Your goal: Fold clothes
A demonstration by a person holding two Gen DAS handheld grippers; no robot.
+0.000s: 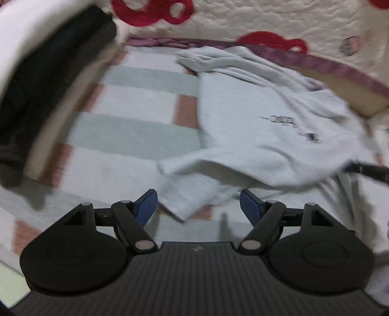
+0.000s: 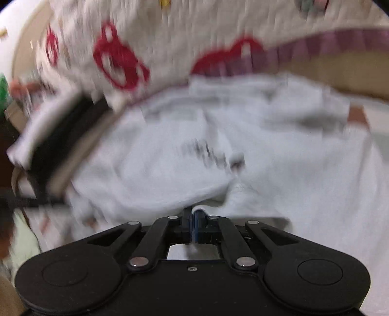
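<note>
A pale grey sweatshirt (image 1: 255,136) of soft, thick knit lies rumpled on a bedspread (image 1: 136,116) patterned in broad white, grey-green and terracotta blocks. Dark printed lettering (image 1: 291,126) runs across the chest. One sleeve (image 1: 189,194) trails toward me, ending just ahead of my left gripper (image 1: 198,206).

My left gripper hovers low over the bedspread, its jaws spread wide and empty, the blue pads (image 1: 145,206) either side of the sleeve end without touching it. Only this view shows the bedspread's pattern clearly, plus a dark folded bundle (image 1: 43,80) on a pale ledge at the far left and a slim black bar at the right edge that may be part of my other tool (too blurred to be sure).

Behind the bed rises a cream quilted cover (image 1: 267,21) with large red shapes and a purple border (image 1: 316,63).

The right wrist view is heavily smeared by motion. It looks straight across the sweatshirt (image 2: 170,170), which fills the frame. My right gripper (image 2: 194,220) is clenched on a fold of the garment's near edge, white cloth pinched between the blue pads (image 2: 199,218) and bunching up just beyond them. The lettering (image 2: 206,153) sits just ahead, and the red-patterned cover (image 2: 121,60) tilts across the top.
</note>
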